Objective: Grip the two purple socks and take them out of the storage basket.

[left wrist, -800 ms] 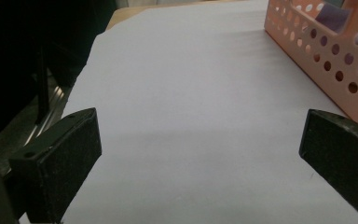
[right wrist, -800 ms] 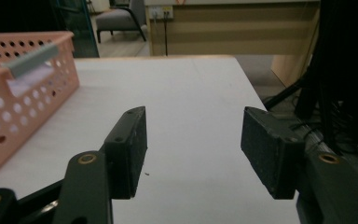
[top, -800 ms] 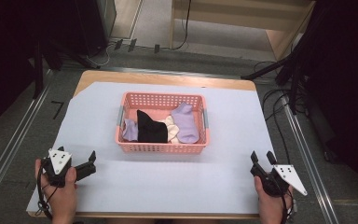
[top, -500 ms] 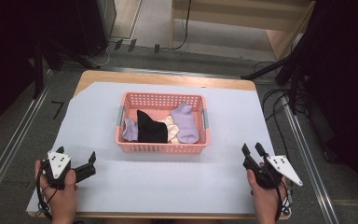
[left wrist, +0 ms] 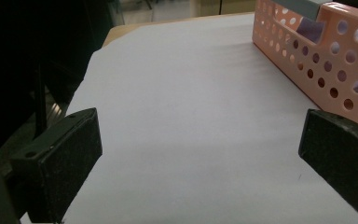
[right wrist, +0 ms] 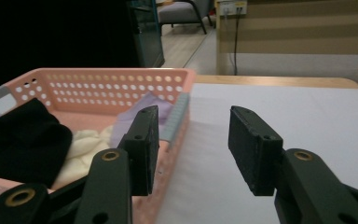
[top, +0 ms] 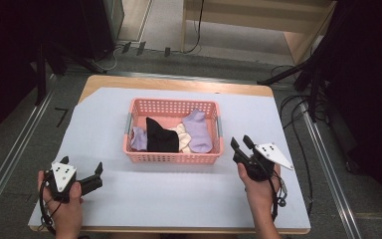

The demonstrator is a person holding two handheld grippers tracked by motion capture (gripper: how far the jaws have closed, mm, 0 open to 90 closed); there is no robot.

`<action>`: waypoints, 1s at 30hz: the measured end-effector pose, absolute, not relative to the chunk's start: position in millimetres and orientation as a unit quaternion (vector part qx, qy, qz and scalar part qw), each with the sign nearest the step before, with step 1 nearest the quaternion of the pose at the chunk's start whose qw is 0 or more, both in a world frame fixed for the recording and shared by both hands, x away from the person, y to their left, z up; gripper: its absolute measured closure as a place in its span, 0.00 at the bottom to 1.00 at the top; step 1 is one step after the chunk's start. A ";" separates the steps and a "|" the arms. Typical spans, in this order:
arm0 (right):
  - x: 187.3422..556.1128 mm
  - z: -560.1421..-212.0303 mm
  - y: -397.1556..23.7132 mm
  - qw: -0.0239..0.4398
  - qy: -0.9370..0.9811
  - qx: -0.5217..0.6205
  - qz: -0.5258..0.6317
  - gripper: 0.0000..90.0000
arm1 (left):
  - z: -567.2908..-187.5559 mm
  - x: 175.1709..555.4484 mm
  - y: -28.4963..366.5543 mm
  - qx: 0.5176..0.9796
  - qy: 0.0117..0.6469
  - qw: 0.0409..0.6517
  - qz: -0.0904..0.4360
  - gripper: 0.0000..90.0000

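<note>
A pink perforated basket stands mid-table on the white sheet. It holds a black sock, a lilac sock, a cream sock and a small purple one. My right gripper hovers just right of the basket's near right corner, open, with nothing between its jaws. In the right gripper view, its jaws frame the basket's corner, with the black sock at left. My left gripper is open near the front left, pointing toward the basket, jaws wide over bare sheet.
The white sheet covers most of the wooden table. Metal rails run along the floor on both sides, and cables lie at the right. A wooden shelf stands beyond the far edge.
My right gripper has moved forward and left, from the table's front right corner to beside the basket. The left gripper has barely shifted.
</note>
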State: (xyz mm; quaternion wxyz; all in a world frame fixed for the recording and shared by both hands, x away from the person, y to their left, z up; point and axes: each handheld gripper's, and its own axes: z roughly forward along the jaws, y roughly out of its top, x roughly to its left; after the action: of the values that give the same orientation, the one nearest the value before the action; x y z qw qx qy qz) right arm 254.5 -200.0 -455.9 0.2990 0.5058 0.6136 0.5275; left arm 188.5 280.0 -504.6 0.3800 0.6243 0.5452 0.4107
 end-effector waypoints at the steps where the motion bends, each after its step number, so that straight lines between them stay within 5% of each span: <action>1: 257.4 -454.9 -195.0 0.298 0.619 0.502 0.526 0.60 | -504.6 188.5 280.1 0.625 0.545 0.381 0.410 0.00; 22: 294.6 -444.3 -72.3 0.223 0.702 0.460 0.496 0.69 | -504.6 187.8 278.6 0.628 0.541 0.377 0.413 0.00; 30: 302.7 -447.7 -15.2 0.165 0.715 0.455 0.505 0.83 | -504.8 185.0 279.1 0.623 0.535 0.387 0.420 0.00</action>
State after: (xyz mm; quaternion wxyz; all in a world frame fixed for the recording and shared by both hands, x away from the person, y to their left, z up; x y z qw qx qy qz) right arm 302.7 -15.2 -447.7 0.1645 0.4552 0.7146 0.5050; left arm 185.0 279.1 -504.8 0.3865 0.6227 0.5352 0.4200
